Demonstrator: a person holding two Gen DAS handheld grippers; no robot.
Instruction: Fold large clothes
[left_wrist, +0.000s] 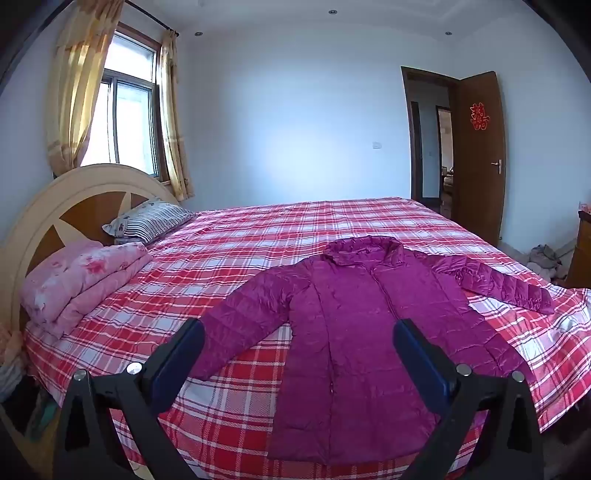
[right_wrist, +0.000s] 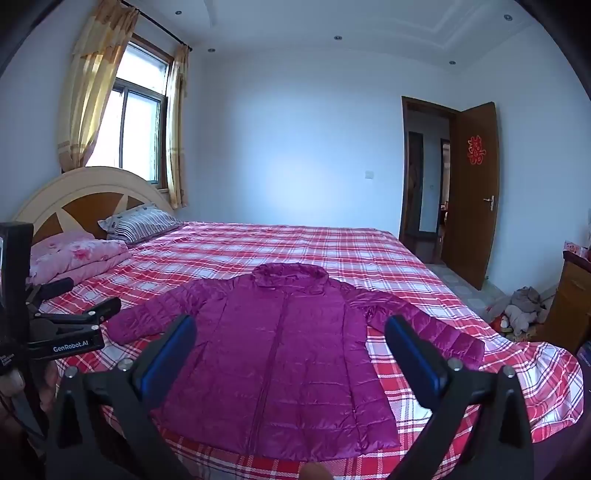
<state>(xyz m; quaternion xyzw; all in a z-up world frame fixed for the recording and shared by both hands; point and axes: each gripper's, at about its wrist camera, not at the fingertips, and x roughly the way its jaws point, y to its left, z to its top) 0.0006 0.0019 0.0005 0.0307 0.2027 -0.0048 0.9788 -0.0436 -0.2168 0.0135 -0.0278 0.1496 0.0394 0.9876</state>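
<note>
A magenta quilted jacket (left_wrist: 354, 332) lies flat and face up on the red plaid bed (left_wrist: 258, 240), zipped, hood at the far end, both sleeves spread out to the sides. It also shows in the right wrist view (right_wrist: 280, 354). My left gripper (left_wrist: 299, 332) is open and empty, held above the jacket's hem near the bed's front edge. My right gripper (right_wrist: 290, 328) is open and empty, also above the hem. The left gripper shows from the side in the right wrist view (right_wrist: 74, 321), left of the jacket's left sleeve.
A folded pink floral quilt (left_wrist: 81, 277) and a striped pillow (left_wrist: 147, 219) lie at the headboard (left_wrist: 55, 199) on the left. A wooden door (left_wrist: 480, 158) stands open at the right. Clothes are piled on the floor (right_wrist: 524, 306) beside a wooden cabinet (right_wrist: 569, 306).
</note>
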